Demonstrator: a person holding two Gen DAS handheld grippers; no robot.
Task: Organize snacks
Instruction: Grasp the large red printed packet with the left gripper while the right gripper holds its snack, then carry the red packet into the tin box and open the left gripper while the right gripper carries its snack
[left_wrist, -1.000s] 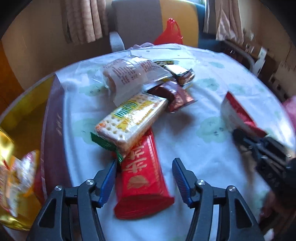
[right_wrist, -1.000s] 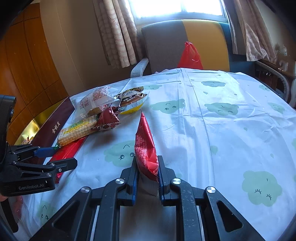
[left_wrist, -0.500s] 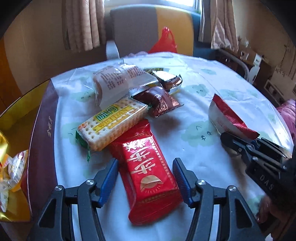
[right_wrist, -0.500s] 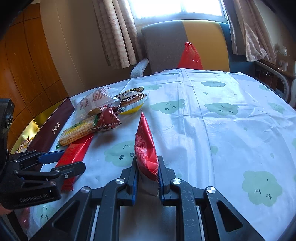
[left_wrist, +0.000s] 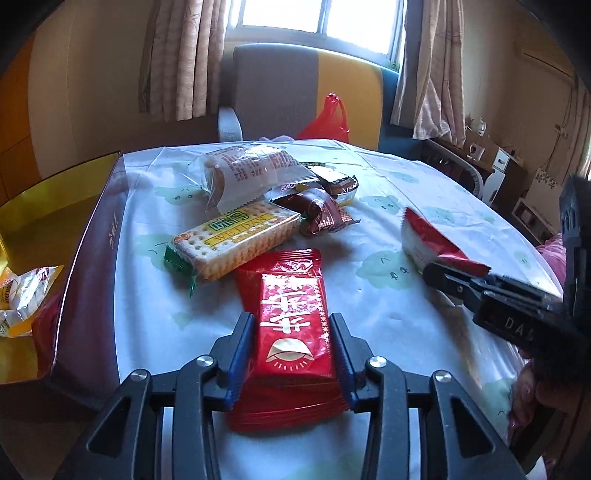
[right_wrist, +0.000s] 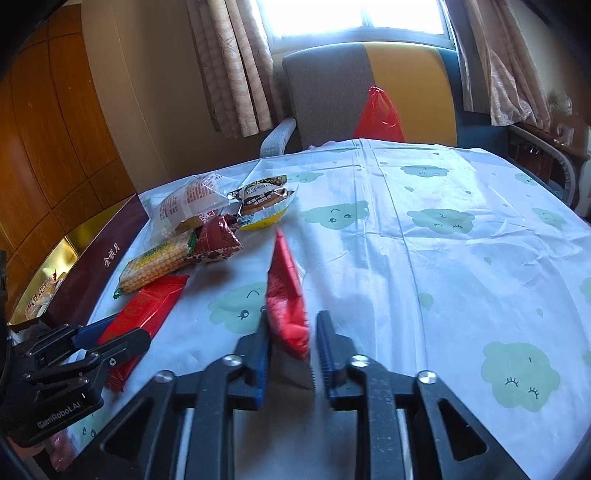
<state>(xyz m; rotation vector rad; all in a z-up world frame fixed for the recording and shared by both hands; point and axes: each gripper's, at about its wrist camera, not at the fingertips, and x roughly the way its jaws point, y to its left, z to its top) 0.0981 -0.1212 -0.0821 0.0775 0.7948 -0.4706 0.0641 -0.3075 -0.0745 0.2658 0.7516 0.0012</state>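
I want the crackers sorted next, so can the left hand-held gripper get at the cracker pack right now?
Probably not yet: the left hand-held gripper has just closed on the long red packet; the cracker pack lies just beyond, its top uncovered.

Surface (right_wrist: 461, 258) w/ white cloud-print cloth. On it: red snack pack (left_wrist: 291, 328), cracker pack (left_wrist: 232, 240) just beyond, touching brown wrapper (left_wrist: 317, 214), clear bread bag (left_wrist: 251, 173) and small cake pack (left_wrist: 334, 182) behind; maroon box (left_wrist: 92, 266) at left edge.

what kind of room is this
Most likely a room in a home, perhaps a dining or living area: a round table under a cloud-print cloth, an upholstered armchair by a curtained window, and wooden cabinets along the wall.
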